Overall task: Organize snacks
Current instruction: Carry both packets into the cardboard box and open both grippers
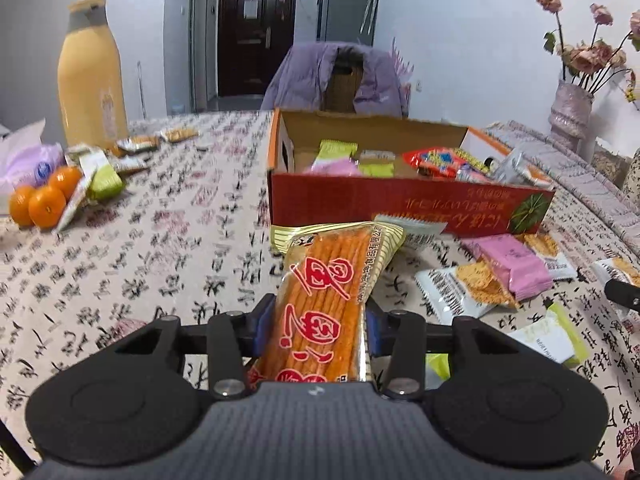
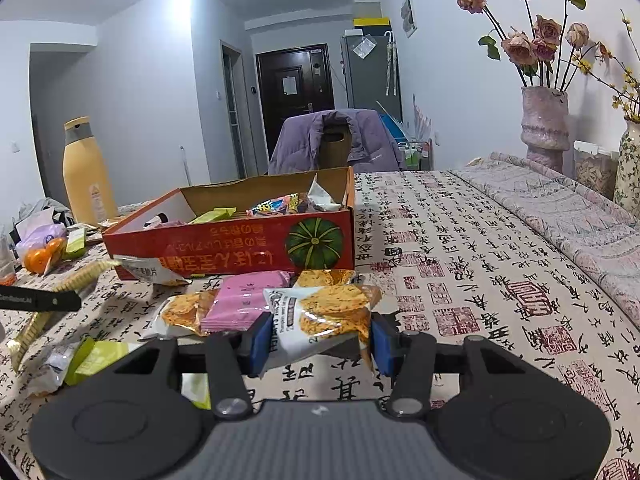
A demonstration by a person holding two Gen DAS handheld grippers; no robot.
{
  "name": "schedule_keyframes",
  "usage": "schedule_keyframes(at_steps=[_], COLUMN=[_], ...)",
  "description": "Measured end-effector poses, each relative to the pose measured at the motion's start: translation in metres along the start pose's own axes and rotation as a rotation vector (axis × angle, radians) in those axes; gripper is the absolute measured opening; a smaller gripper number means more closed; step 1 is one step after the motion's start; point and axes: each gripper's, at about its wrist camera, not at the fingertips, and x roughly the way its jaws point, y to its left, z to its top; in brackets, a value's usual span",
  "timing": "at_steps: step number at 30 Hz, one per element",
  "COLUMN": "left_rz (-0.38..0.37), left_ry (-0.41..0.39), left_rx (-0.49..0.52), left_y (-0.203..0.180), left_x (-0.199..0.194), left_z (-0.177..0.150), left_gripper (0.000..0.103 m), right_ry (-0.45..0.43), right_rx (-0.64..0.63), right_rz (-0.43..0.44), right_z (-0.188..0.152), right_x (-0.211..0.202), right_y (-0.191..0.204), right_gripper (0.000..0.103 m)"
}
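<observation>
My left gripper is shut on a long orange snack-stick packet with red characters, held above the table just in front of the red cardboard box. The box holds several snack packets. My right gripper is shut on a white cracker packet, raised off the table in front of the same box. Loose packets lie by the box: a pink one and cracker packets. The left gripper's fingertip shows at the right wrist view's left edge.
A yellow bottle stands at the far left with oranges and packets beside it. A chair with a purple jacket is behind the table. A vase of flowers stands at the far right. Green-white packets lie near me.
</observation>
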Motion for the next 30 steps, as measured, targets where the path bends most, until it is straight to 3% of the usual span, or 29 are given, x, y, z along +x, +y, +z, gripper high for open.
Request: schedule_keyframes(at_steps=[16,30], left_rz=[-0.03,-0.024], left_ry=[-0.163,-0.196], left_rx=[0.006,-0.009], left_y=[-0.023,-0.036], left_x=[-0.019,0.023], left_z=[0.051,0.107], left_gripper=[0.044,0.044], right_ry=[-0.08,-0.156], right_rx=[-0.03,-0.067], right_rz=[0.055,0.088], right_z=[0.036,0.107], right_x=[0.011,0.06], right_y=[0.016,0.038], right_gripper=[0.049,0.049])
